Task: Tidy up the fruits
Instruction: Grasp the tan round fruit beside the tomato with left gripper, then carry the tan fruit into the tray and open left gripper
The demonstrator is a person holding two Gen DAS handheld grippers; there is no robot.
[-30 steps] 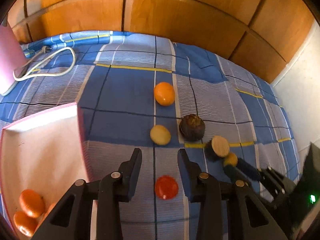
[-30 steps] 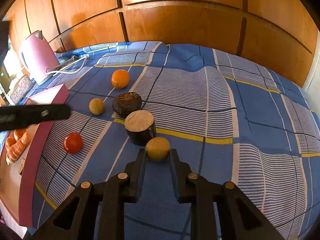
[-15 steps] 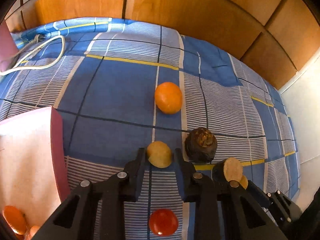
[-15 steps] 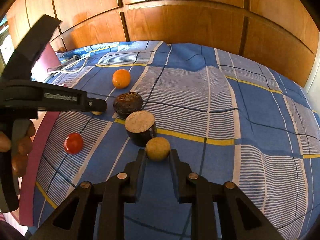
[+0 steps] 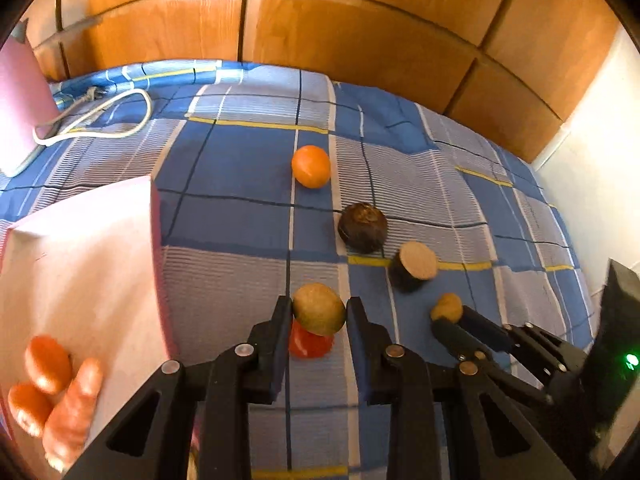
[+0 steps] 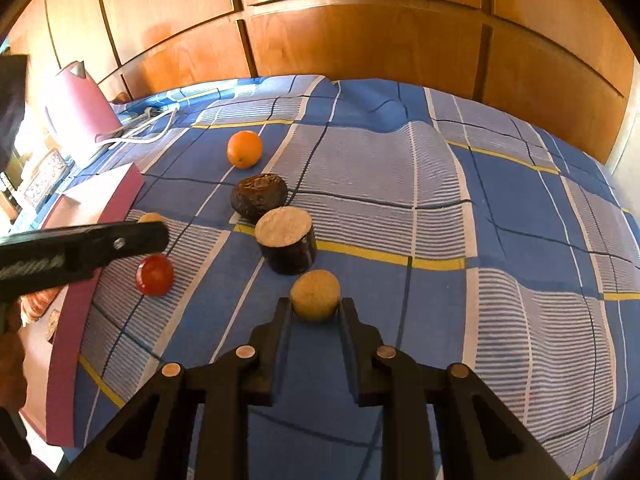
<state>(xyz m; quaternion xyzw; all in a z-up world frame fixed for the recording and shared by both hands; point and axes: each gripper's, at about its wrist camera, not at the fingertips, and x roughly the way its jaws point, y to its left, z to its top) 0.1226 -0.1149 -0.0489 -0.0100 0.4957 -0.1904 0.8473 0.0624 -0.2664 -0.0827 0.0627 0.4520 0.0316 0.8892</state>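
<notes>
While the yellowish round fruit (image 5: 319,309) sits pinched between the jaws of your left claw (image 5: 319,312), note that it appears raised off the bed, with the red tomato (image 5: 310,342) showing directly beneath it. The jaws have just been closing and are now clamped on that fruit. Your next move turns on one relation: the pink tray (image 5: 80,264) lies to the left of this claw, its near wall just beside the left jaw, and three orange pieces (image 5: 52,384) already rest in its near corner. Judge the carry as a short sideways travel over that wall.

Your right claw (image 6: 315,304) is likewise closed on a second tan round fruit (image 6: 315,295), which looks to rest on the blue checked bedspread (image 6: 480,216). This claw is farther from the tray, so the left hand is the nearer one for the drop.

Beyond the right claw, a cut dark cylinder (image 6: 286,245), a dark wrinkled fruit (image 6: 259,197) and an orange (image 6: 244,149) lie in a line running away from you. A pink kettle (image 6: 80,112) stands at the far left.
</notes>
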